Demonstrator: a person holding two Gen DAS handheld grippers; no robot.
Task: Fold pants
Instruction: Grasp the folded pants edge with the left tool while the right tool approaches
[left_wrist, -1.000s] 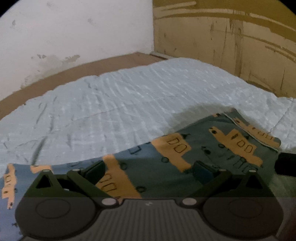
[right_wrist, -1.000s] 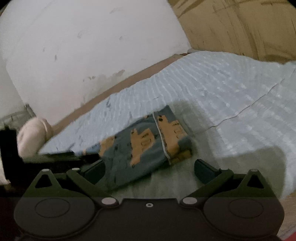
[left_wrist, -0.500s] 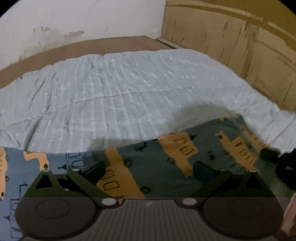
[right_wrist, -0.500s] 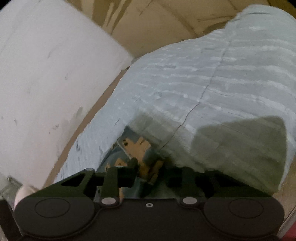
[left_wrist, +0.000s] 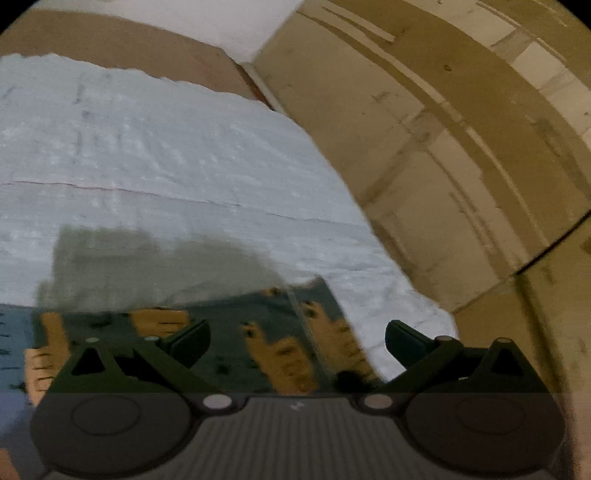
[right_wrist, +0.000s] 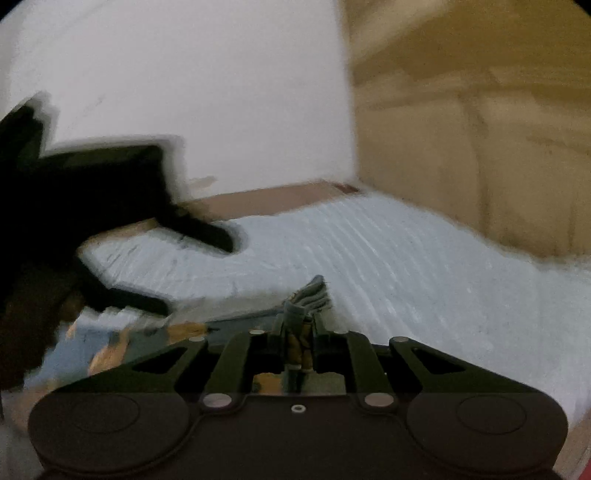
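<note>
My right gripper (right_wrist: 297, 350) pinches pants (left_wrist: 236, 343) waistband edge; left gripper (left_wrist: 295, 341) wide, empty, over cloth. Fabric thin, floppy, light; I'd grab corners, hems.

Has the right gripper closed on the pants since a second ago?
Yes. The right gripper, open a second ago with the pants lying ahead on the quilt, is now shut on a bunched fold of them.

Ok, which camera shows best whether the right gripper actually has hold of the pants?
The right wrist view. There the right gripper is closed, with a bunched edge of the pants pinched between its fingers. The left wrist view shows only the printed pants lying flat beneath the open left gripper.
</note>
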